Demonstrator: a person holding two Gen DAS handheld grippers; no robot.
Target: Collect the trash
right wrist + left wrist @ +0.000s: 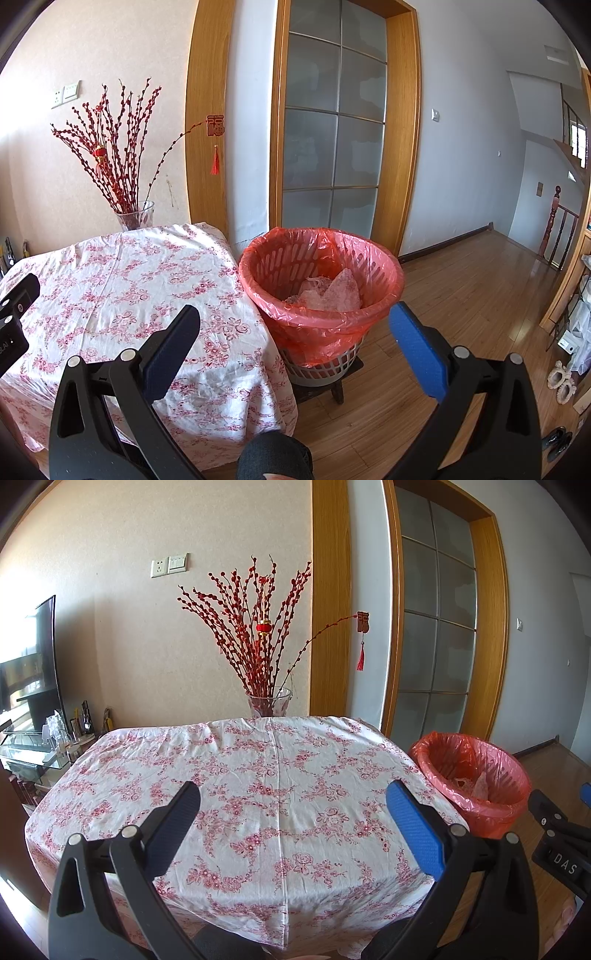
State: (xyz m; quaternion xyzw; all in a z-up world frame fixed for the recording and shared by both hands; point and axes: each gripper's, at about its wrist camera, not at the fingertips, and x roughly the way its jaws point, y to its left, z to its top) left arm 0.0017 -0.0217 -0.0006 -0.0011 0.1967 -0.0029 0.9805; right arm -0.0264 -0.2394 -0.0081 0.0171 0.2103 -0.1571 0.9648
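Observation:
A waste basket lined with a red plastic bag (321, 280) stands on a low stool right of the table; it also shows in the left wrist view (476, 775). Crumpled pale trash (332, 291) lies inside it. My left gripper (291, 812) is open and empty, held above the table with the floral cloth (258, 775). My right gripper (295, 332) is open and empty, held in front of the basket, near the table's right edge (147, 288). No loose trash shows on the cloth.
A glass vase with red branches (267, 701) stands behind the table's far edge. A TV and glass stand (33, 709) are at left. A wooden-framed glass door (332, 129) is behind the basket. Wooden floor (461, 295) stretches right; slippers (559, 380) lie far right.

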